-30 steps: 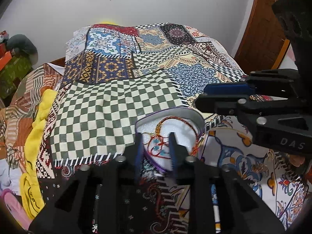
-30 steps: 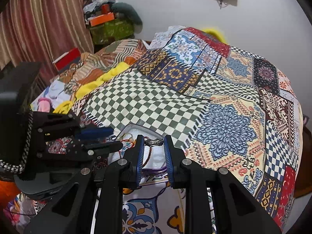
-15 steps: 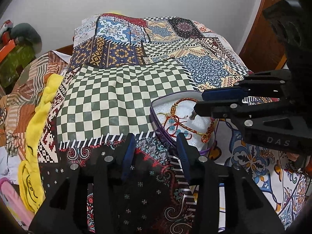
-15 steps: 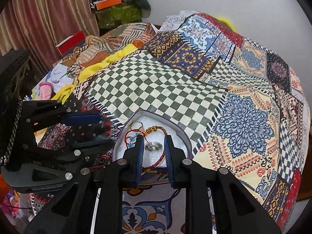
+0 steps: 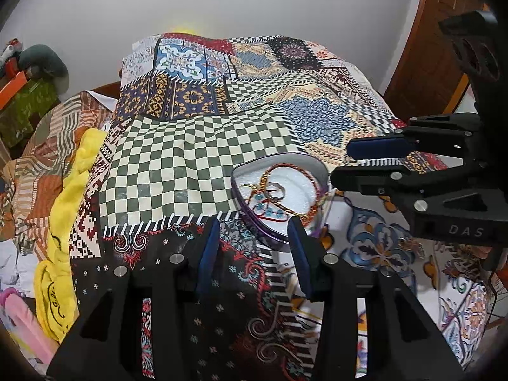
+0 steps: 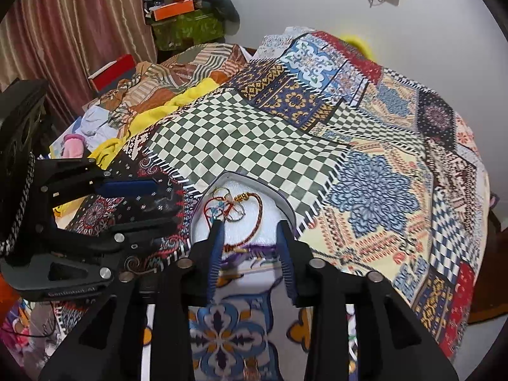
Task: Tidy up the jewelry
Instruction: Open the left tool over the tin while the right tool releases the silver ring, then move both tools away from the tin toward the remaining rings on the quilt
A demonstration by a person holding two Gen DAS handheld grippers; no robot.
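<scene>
**Both grippers backed off the tin**

Right gripper [image 6: 249, 225] just opened, ring dropped; left gripper [image 5: 254, 222] parted too, I see nothing between either pair. One heart-shaped tin [image 5: 319, 171] on the patchwork bedspread [image 5: 197, 165], tangled jewelry [image 6: 233, 208] inside. Piece count unreadable; tin's near edge hidden behind fingers.
</scene>
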